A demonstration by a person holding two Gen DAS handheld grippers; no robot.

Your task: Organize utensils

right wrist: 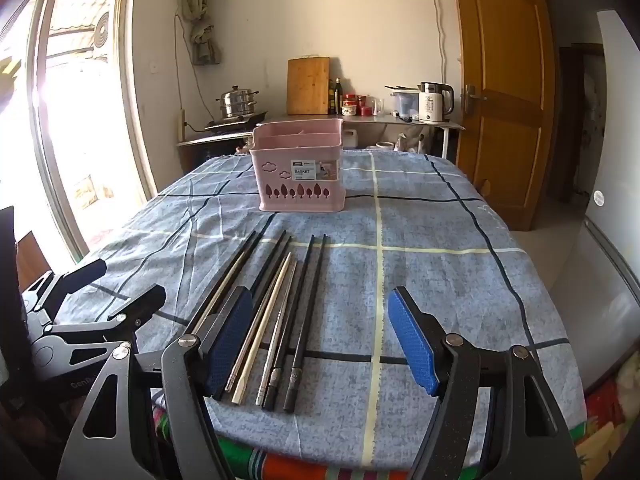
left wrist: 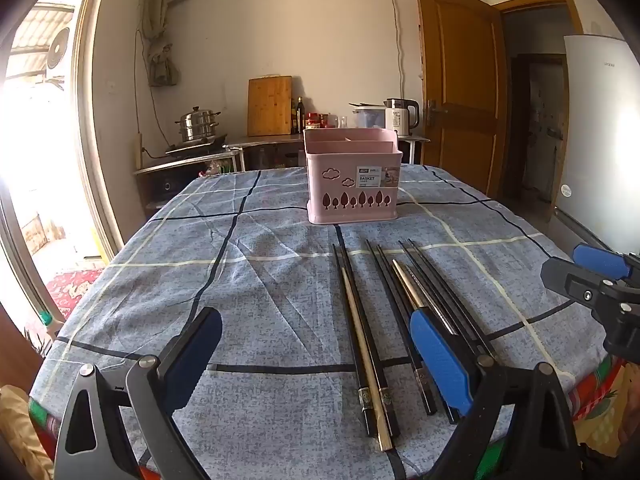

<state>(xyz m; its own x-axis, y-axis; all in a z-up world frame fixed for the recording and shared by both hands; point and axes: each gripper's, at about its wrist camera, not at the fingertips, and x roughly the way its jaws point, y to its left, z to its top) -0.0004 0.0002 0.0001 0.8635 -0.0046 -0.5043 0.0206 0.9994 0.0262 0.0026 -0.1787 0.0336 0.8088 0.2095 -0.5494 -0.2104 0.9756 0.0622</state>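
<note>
Left wrist: pink basket (left wrist: 353,184) looks empty

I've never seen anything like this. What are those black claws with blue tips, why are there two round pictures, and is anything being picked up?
There is no robot here: a person holds a hand tool in each hand, and each tool carries a wide-angle camera looking along its two fingers. One picture comes from the left gripper, the other from the right gripper. The blue pieces are soft pads on the fingers.

Both look across a table under a blue checked tablecloth. On it lie long chopsticks side by side, most of them black, a few pale or silvery. Beyond them stands a pink plastic utensil basket with tree cut-outs.

Both grippers are wide open and hold nothing yet.
</note>
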